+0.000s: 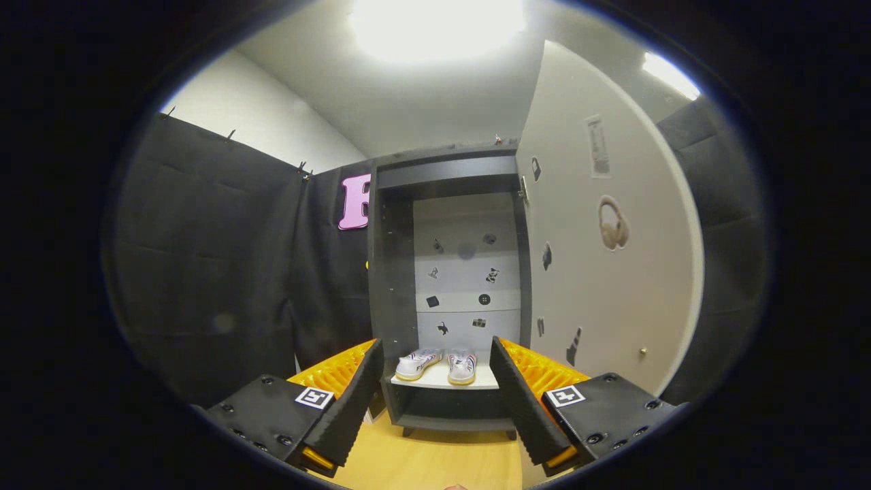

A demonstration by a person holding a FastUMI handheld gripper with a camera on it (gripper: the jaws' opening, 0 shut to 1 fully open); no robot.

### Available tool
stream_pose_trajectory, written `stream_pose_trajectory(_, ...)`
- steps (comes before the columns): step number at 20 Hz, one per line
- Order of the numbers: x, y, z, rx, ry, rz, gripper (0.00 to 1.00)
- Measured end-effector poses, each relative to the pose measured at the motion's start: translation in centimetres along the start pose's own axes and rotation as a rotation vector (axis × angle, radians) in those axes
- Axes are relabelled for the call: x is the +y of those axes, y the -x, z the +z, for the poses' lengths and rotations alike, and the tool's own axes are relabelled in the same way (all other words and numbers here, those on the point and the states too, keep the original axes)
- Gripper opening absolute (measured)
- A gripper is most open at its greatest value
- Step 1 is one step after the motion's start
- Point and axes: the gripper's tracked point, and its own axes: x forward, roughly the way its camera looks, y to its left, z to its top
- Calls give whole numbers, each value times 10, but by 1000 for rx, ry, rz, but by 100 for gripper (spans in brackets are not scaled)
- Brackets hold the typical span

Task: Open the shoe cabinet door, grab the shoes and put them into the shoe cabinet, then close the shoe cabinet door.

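The gripper (439,401) hangs released and empty; beyond its fingers the shoes (439,364) rest on the shoe cabinet (395,272) shelf, door (612,286) swung wide, wooden floor (429,463) beneath

Black cloth (224,272) hung along the booth's left side, pinned up with little clips (301,167) at the top edge. White wall (272,116) showing above it. Ceiling light (435,24) blown out bright overhead, second light (670,75) off to the right. Wooden floor (429,463) down below, light tan, pretty plain.
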Motion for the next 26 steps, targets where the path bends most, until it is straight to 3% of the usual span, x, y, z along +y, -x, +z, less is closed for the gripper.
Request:
stream_pose_trajectory(3, -14, 34, 4, 2, 40, -1, 97)
stream_pose_trajectory(13, -91, 90, 14, 25, -10, 83, 99)
stream_pose_trajectory(26, -200, 64, -19, 93, -179, 161, 98)
